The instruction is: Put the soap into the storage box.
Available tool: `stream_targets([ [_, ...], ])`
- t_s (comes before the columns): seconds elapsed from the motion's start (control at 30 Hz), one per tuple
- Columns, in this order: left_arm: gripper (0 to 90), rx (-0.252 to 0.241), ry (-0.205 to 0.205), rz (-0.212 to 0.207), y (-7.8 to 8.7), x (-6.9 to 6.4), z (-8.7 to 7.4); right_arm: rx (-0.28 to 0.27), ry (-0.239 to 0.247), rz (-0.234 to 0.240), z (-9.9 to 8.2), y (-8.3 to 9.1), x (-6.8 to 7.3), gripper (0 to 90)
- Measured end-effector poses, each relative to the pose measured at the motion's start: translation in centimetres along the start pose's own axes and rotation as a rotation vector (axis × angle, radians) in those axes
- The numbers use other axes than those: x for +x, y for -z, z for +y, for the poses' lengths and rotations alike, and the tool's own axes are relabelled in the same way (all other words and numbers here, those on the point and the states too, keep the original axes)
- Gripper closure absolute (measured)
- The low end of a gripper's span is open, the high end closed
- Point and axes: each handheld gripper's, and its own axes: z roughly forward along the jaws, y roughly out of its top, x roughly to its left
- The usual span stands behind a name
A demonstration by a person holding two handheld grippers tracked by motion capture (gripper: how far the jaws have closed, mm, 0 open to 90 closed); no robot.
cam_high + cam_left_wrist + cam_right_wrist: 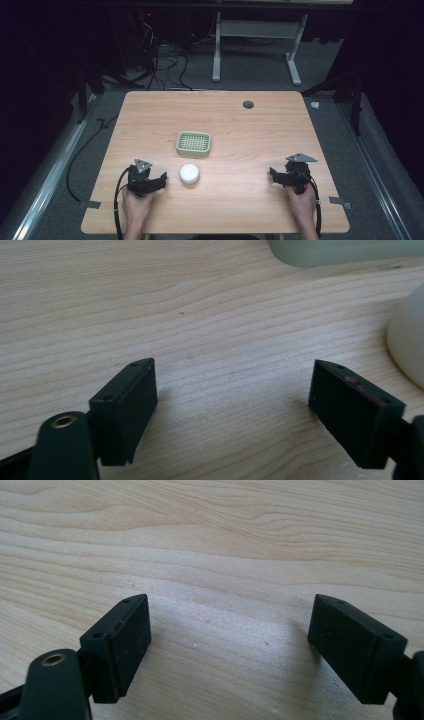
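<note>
A: What sits on the wooden bench, going from the left of the frame to the right?

B: At lower left of the high view a hand holds the left claw, low over the wood. Its jaws stand wide apart with nothing between them. Just right of it, near but not touching, lies a white round puck-shaped object. Above that, at centre frame, is a pale green slotted tray. At lower right, well apart from both, the other hand holds the right claw, likewise spread wide and empty.

A: Where does the white piece fall in the left gripper view?

B: At the right edge, beside the right jaw and outside the gap; the tray's rim crosses the top right corner.

A: What could go wrong?

B: I judge the claw is aimed past the piece. Pushed forward as it stands, one jaw may strike the curved side and shove it across the smooth wood, perhaps against the tray. Closing off-centre on a rounded wall could also squeeze it out sideways.
</note>
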Motion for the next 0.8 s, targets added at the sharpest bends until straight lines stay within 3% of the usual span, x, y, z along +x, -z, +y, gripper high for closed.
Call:
stream_targets([
  [0.33,19.1,-0.01,-0.002,-0.048,1.1,-0.1,0.2,0.001,0.003,0.001,0.0,0.0,0.0,18.1],
  [0.57,19.5,-0.033,0.018,-0.083,1.9,-0.5,0.4,0.001,0.004,0.002,0.0,0.0,0.0,17.9],
  [0.8,18.3,-0.061,-0.008,-0.137,3.1,-1.9,0.9,0.003,0.004,0.001,0.0,0.0,0.0,17.8],
])
